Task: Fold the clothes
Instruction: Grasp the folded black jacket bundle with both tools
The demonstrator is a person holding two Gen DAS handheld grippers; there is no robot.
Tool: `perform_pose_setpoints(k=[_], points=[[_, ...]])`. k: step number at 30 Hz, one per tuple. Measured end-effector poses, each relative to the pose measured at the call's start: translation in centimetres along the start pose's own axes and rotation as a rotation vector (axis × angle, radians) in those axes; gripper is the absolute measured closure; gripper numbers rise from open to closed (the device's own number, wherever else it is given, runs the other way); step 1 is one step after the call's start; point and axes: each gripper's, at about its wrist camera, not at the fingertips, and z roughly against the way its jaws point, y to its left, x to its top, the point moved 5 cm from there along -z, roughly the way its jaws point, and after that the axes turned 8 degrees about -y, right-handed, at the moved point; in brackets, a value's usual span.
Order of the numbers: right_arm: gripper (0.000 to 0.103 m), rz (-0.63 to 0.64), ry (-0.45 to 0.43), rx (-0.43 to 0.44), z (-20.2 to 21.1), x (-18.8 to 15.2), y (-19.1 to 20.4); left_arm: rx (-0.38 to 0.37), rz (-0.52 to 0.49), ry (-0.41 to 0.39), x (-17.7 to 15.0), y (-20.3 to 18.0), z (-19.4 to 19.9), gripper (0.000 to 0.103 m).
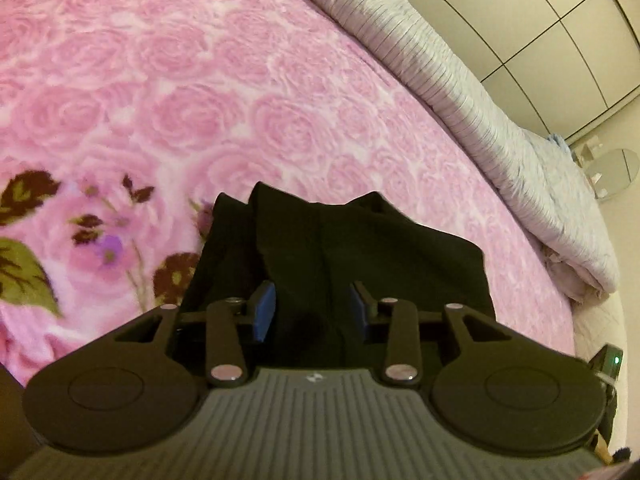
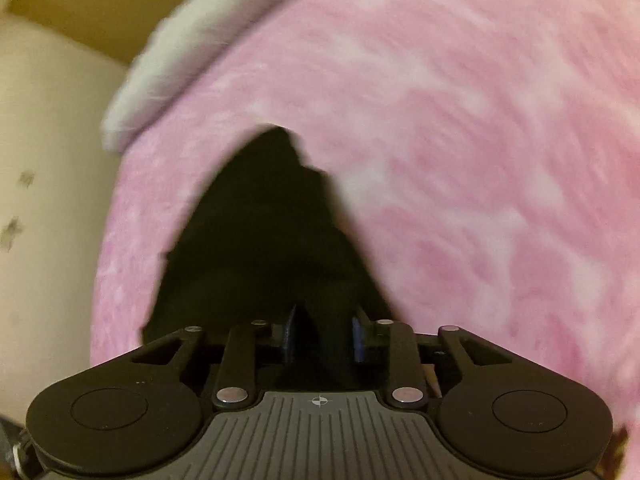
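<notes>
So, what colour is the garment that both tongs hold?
Black garment, plain, with no pattern visible. The left wrist view shows it best.

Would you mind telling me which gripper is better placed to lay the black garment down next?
Probably the left gripper: its view is steady over the pink blanket, black garment between its jaws; the right view is motion-blurred.

The left gripper (image 1: 312,308) is showing a grey ribbed body, matte black linkage arms with round discs, silver pivot screws and blue-padded fingers (image 1: 264,312). The right gripper (image 2: 326,338) is showing the same, plus a small crosshair marking.
</notes>
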Motion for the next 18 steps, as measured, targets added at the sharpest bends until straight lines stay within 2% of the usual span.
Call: perform_pose_setpoints(k=[3,5,8,11,13,14,16,18], points=[[0.074,0.012,0.003,0.006,-0.8,-0.3,0.5,-0.013,-0.017,0.009,0.0,-0.3,-0.1,0.069],[0.074,0.059,0.022,-0.012,-1.5,-1.0,0.7,-0.009,-0.021,0.013,-0.1,-0.7,-0.5,0.069],[0.074,0.157,0.018,-0.061,-0.3,-0.4,1.8,-0.039,-0.045,-0.004,-0.1,-2.2,-0.4,0.069],[0.073,0.197,-0.067,-0.132,2.6,0.7,2.5,-0.051,-0.066,-0.017,-0.4,-3.5,-0.6,0.069],[0.073,0.255,-0.155,-0.121,4.4,1.4,3.4,-0.048,-0.073,-0.023,-0.9,-4.0,-0.9,0.069],[0.073,0.295,-0.162,-0.112,4.5,1.2,3.7,-0.038,-0.085,-0.020,-1.4,-4.1,-1.4,0.069],[0.074,0.387,-0.126,-0.097,3.8,0.3,4.2,0.000,-0.125,-0.001,-2.5,-4.0,-3.0,0.069],[0.074,0.439,-0.040,-0.097,1.3,-1.3,3.5,0.037,-0.164,0.018,-3.6,-3.9,-4.6,0.070]])
